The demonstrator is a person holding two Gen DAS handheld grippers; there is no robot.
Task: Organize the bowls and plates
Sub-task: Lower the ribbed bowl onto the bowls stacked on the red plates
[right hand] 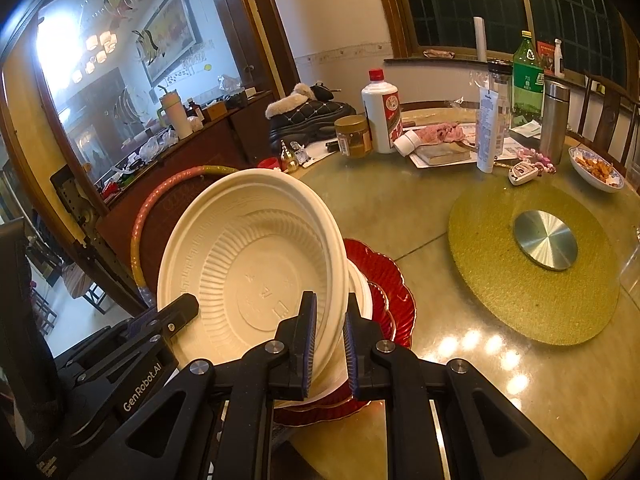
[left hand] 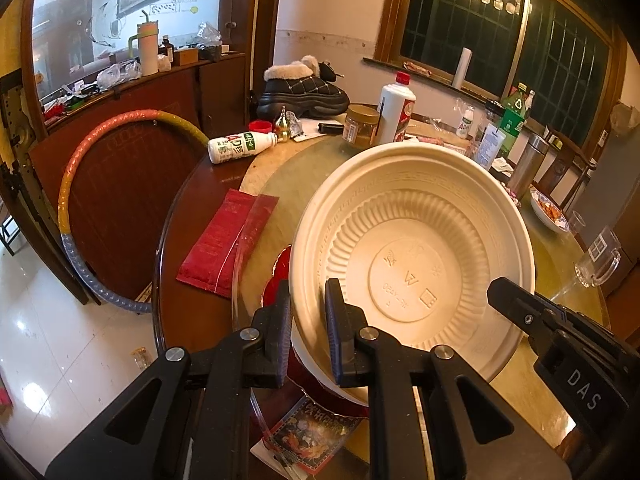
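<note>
A large cream plastic bowl [left hand: 412, 248] is held tilted above a stack of white bowls [right hand: 362, 292] on red scalloped plates [right hand: 394, 292]. My left gripper [left hand: 308, 320] is shut on the bowl's left rim, one finger inside and one outside. My right gripper [right hand: 330, 336] is shut on the bowl's right rim [right hand: 336, 280]; it shows in the left wrist view [left hand: 520, 308] at the bowl's right edge. The left gripper shows in the right wrist view [right hand: 176, 312] at the bowl's lower left. The stack under the bowl is mostly hidden.
The round glass-topped table [right hand: 440, 208] carries a gold turntable mat with metal hub [right hand: 544, 240], a white liquor bottle [right hand: 382, 112], jar [right hand: 352, 136], green bottle [right hand: 528, 76], steel flask [right hand: 554, 120], a snack dish [right hand: 596, 168], a boot [left hand: 304, 92], a red packet [left hand: 224, 236]. A hoop [left hand: 80, 208] leans left.
</note>
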